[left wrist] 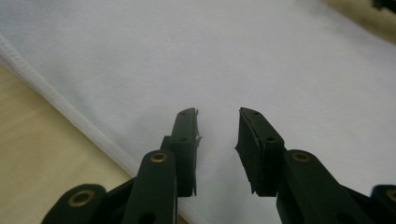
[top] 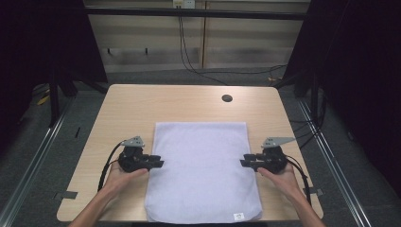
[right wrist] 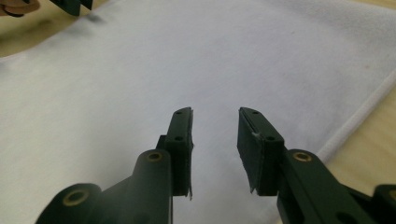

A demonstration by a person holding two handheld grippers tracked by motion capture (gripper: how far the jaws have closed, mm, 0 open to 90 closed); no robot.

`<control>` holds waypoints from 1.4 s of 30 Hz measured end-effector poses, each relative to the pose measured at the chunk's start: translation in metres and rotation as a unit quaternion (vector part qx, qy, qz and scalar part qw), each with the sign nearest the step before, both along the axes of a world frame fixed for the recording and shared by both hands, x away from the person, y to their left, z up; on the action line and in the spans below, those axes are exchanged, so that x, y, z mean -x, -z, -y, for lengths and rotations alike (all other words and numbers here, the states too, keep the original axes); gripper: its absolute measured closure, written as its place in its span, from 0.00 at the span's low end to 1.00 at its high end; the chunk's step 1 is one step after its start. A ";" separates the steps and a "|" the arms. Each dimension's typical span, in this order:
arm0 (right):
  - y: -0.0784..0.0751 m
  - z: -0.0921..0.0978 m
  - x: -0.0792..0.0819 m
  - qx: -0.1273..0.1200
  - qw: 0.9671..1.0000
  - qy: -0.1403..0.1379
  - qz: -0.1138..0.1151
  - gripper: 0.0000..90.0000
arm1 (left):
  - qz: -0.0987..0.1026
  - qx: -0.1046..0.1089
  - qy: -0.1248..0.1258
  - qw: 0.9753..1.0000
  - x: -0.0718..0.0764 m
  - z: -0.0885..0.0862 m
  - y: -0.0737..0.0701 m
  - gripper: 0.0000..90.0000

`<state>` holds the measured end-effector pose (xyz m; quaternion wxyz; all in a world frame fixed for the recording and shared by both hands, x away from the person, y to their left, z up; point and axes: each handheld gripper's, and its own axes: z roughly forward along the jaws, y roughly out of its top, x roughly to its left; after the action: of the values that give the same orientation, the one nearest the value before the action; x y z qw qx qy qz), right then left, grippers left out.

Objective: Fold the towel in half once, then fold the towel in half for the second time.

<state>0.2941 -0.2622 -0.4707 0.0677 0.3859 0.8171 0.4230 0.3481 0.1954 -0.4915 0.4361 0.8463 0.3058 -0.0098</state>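
Bench light wood, round dark hole near far edge. White towel lay flat at bench middle, reaching near edge; small label at near right corner. Left gripper sat at towel's left edge, jaws pointing inward over cloth, parted with clear gap, holding nothing. Right gripper sat at towel's right edge, facing left one, jaws likewise parted, empty. 2 grippers well apart, towel between. Hemmed towel edge ran just beside each gripper's jaws.
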 end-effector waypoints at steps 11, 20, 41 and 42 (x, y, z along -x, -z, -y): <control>0.030 -0.016 -0.021 0.045 0.999 0.020 -0.019 0.72 | 0.016 -0.034 -0.012 0.999 0.001 0.003 0.013 0.93; 0.026 -0.020 0.002 0.062 0.998 -0.012 -0.030 0.86 | 0.012 -0.035 0.021 0.999 0.029 0.000 0.012 0.98; 0.015 -0.019 0.060 0.062 0.995 -0.061 -0.046 0.80 | -0.018 -0.027 0.050 0.998 0.070 -0.004 -0.009 0.67; 0.013 -0.016 0.056 0.051 0.996 -0.056 -0.037 0.81 | -0.018 -0.027 0.050 0.998 0.070 -0.004 -0.009 0.65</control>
<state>0.2383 -0.2460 -0.4841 0.0334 0.3510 0.8600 0.3689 0.2778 0.1990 -0.4829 0.4064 0.8717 0.2713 -0.0382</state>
